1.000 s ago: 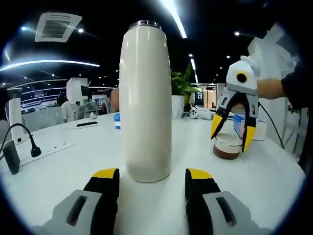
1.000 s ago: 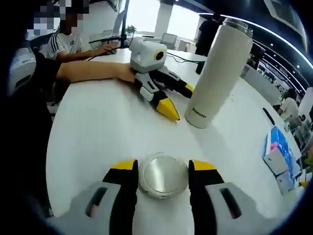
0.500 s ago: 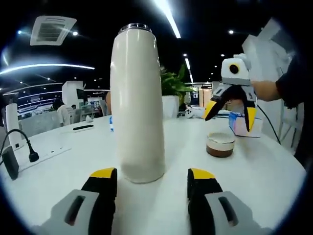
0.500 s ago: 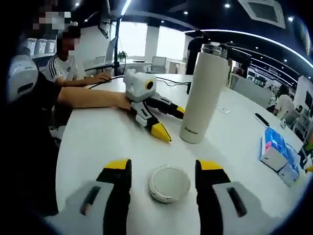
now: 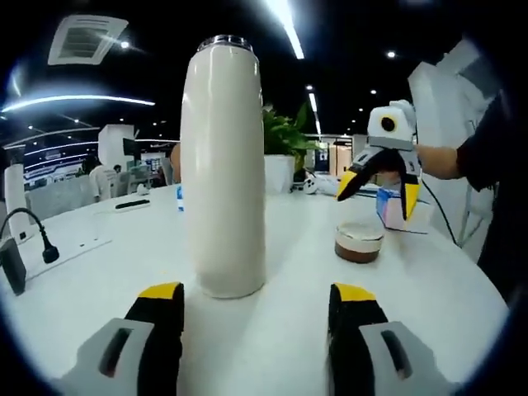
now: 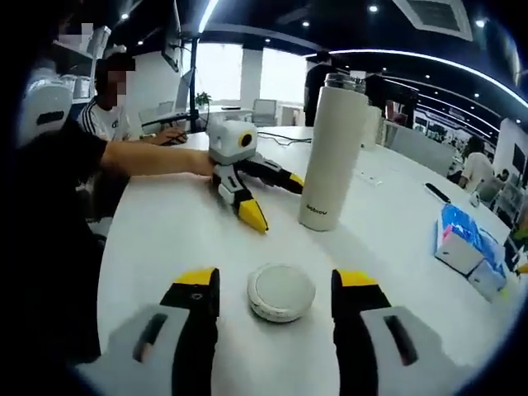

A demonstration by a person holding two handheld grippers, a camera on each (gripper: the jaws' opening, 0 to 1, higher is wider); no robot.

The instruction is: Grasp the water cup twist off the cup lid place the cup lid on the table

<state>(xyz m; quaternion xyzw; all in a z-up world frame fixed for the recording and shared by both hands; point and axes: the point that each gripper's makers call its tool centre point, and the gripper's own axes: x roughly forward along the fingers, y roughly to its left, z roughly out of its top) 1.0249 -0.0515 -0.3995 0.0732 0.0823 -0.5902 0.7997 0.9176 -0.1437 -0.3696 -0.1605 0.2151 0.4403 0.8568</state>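
Right gripper point(image 6: 276, 285) sits low, jaws spread wide, and the cup lid point(image 6: 281, 291) lies flat on the white table point(image 6: 165, 231) between them, touching neither. Just past it the water cup point(image 6: 330, 153) stands upright, mouth uncovered. Left gripper point(image 5: 256, 301) hangs back, jaws parted, clear of the cup's base. Farther off, a blue tissue pack point(image 6: 466, 247)
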